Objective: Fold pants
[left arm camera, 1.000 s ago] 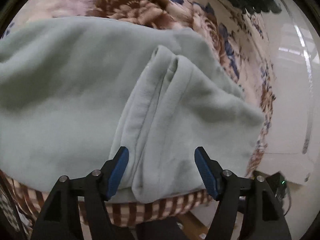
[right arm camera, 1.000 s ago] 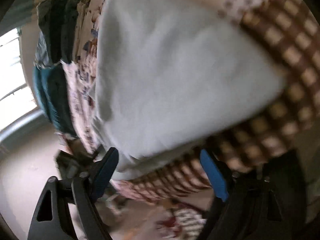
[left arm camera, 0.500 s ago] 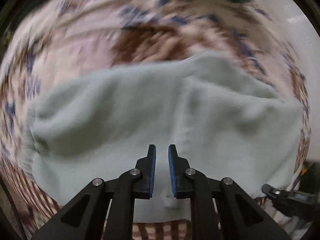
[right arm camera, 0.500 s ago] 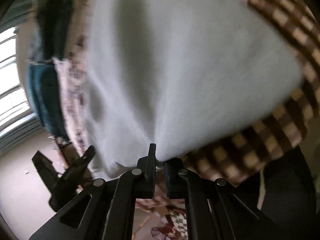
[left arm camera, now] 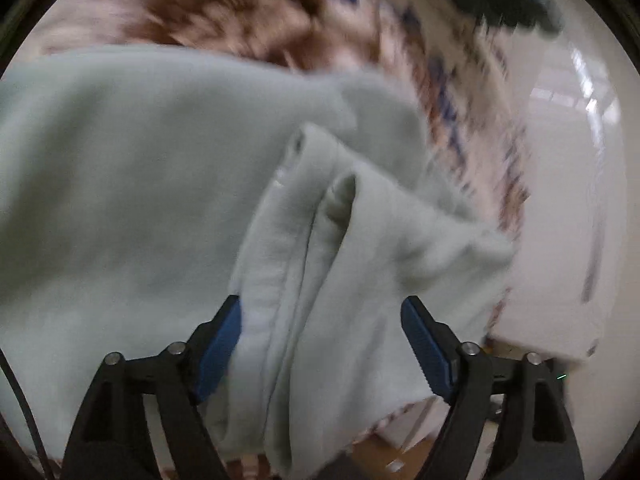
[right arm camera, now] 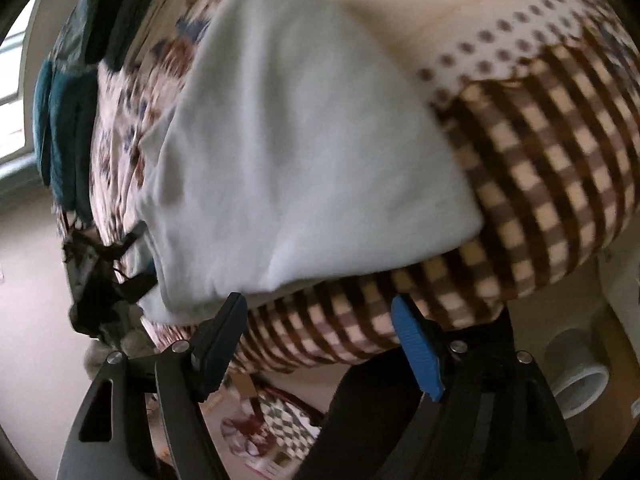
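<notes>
Pale green fleece pants lie folded on a bed with a patterned blanket. In the left wrist view a raised ridge of the pants' fabric runs between the fingers of my left gripper, whose jaws are opening and stand wide; the pads do not press the cloth. In the right wrist view the pants reach the bed's near edge. My right gripper is just below that edge, jaws opening, with only the brown checked blanket behind the gap.
Dark and teal clothes are piled at the bed's far side. A shiny pale floor lies beyond the bed. A person's dark leg and a white roll are below the bed edge.
Both grippers stood open a second ago, closed at the pants' near edge half a second ago, and are wide apart again now. The left view is blurred by motion.
</notes>
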`<state>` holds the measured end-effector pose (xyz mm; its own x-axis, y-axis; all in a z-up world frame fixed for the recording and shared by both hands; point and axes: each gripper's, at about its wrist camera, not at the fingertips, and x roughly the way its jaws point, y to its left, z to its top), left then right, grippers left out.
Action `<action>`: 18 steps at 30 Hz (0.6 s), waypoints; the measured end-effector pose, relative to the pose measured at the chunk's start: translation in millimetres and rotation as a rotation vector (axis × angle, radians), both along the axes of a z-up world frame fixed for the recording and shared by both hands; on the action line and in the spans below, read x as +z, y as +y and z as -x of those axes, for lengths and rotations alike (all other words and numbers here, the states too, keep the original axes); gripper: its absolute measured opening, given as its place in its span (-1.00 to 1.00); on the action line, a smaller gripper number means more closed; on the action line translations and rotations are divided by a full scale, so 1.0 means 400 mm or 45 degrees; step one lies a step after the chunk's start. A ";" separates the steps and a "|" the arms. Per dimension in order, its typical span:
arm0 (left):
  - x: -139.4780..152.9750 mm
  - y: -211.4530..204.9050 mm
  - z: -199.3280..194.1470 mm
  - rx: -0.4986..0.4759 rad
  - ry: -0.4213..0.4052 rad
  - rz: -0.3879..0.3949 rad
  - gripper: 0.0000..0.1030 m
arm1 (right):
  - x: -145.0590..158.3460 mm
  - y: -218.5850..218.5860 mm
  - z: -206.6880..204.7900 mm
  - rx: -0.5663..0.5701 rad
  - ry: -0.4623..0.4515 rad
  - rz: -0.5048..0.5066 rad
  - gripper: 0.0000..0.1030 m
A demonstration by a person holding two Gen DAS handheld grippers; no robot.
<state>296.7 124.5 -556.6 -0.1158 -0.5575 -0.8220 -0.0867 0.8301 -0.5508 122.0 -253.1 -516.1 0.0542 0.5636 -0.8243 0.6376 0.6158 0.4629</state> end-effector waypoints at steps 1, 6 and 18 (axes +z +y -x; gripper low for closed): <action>-0.010 -0.015 -0.002 -0.032 -0.008 -0.033 0.55 | -0.006 -0.012 0.004 -0.027 0.009 0.004 0.50; 0.058 -0.052 0.024 -0.142 -0.161 -0.104 -0.59 | -0.033 -0.042 -0.019 -0.096 -0.012 0.027 0.50; 0.012 0.008 0.033 0.010 -0.077 -0.261 -0.53 | -0.060 -0.053 -0.028 -0.095 0.010 0.020 0.51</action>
<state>283.4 127.6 -551.6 -0.0590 -0.3787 -0.9236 -0.0652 0.9247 -0.3750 133.1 -274.2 -540.0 0.0889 0.5451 -0.8337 0.6858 0.5735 0.4481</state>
